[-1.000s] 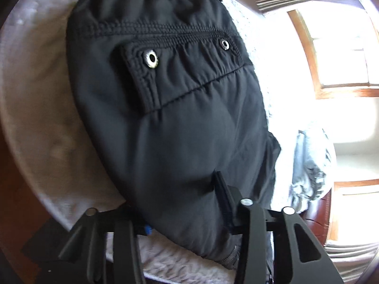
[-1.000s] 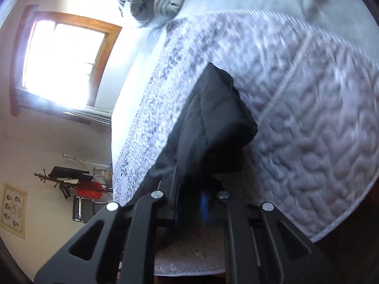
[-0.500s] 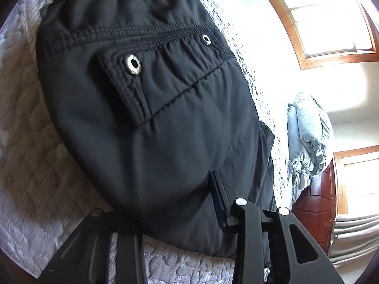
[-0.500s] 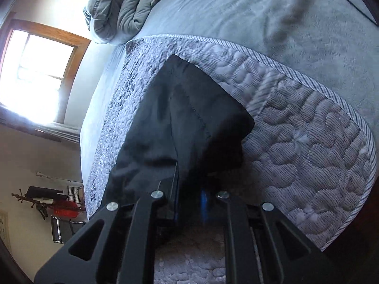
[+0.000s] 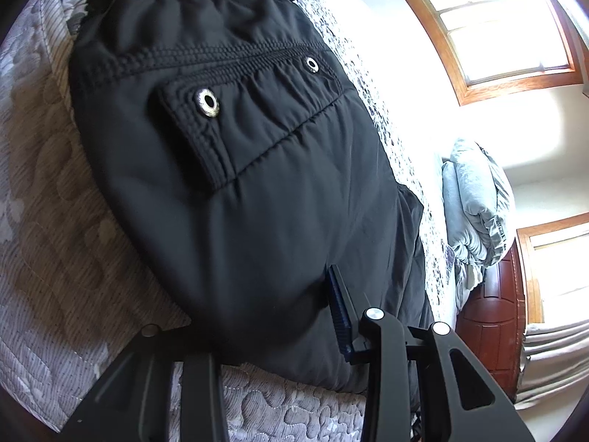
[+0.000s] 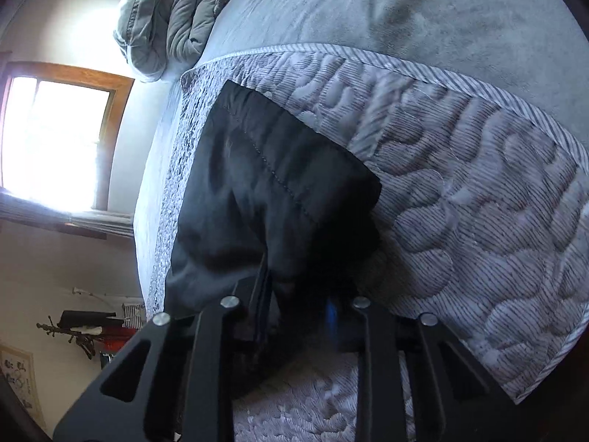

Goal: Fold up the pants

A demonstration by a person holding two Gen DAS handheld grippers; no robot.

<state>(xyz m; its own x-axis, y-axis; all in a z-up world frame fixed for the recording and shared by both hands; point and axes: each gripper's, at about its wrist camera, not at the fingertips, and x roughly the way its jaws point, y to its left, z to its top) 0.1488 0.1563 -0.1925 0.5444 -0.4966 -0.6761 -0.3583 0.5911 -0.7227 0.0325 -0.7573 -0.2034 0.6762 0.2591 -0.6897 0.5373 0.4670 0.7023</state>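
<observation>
The black pants [image 5: 265,191] lie on a grey quilted bedspread [image 5: 48,243]. The left wrist view shows a flap pocket with metal snaps [image 5: 209,102] and a wide fold of cloth. My left gripper [image 5: 272,316] holds the near edge of the pants; cloth fills the gap between its jaws and hides the left finger. In the right wrist view, my right gripper [image 6: 298,302] is shut on another edge of the pants [image 6: 265,191], with cloth bunched between the fingers.
The quilt's striped edge [image 6: 441,70] borders a plain grey blanket [image 6: 423,11]. A bunched grey comforter [image 6: 173,22] lies at the far end, also in the left wrist view [image 5: 475,213]. Windows [image 5: 500,29], a wooden door [image 5: 489,324] and a coat rack [image 6: 81,331] surround the bed.
Both grippers, still holding the pants, have come lower and farther over the bed. The pants now lie flatter on the quilt, with more quilt showing around them.
</observation>
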